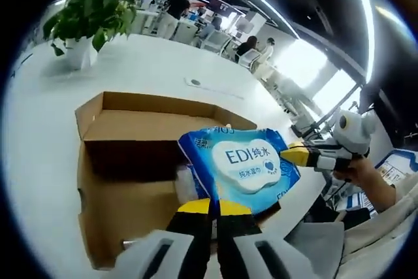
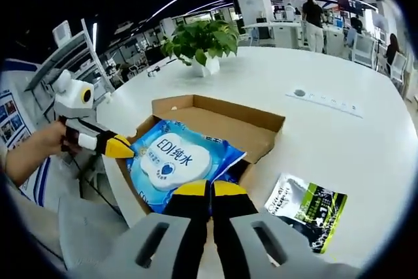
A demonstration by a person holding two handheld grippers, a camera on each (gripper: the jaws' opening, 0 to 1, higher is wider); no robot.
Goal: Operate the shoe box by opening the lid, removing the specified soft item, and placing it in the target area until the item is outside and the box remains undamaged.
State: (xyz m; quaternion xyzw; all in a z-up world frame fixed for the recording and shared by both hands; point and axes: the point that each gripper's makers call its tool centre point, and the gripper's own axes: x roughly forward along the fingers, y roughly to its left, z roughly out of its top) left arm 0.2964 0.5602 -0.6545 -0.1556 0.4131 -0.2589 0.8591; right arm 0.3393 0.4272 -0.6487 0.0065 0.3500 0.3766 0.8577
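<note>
Wet-wipe pack (image 1: 245, 164), blue: clamped at opposite edges by left hand-held gripper (image 1: 212, 208) and right hand-held gripper (image 2: 210, 191), held above the open shoe box (image 1: 121, 161). Risk judged: opposing pulls tearing the soft wrapper, or slippage back into the box.

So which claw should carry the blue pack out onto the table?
Probably the right. The right claw grips the blue pack above the box, with bare table on its side. The left claw pinches the far corner near the table's edge.
</note>
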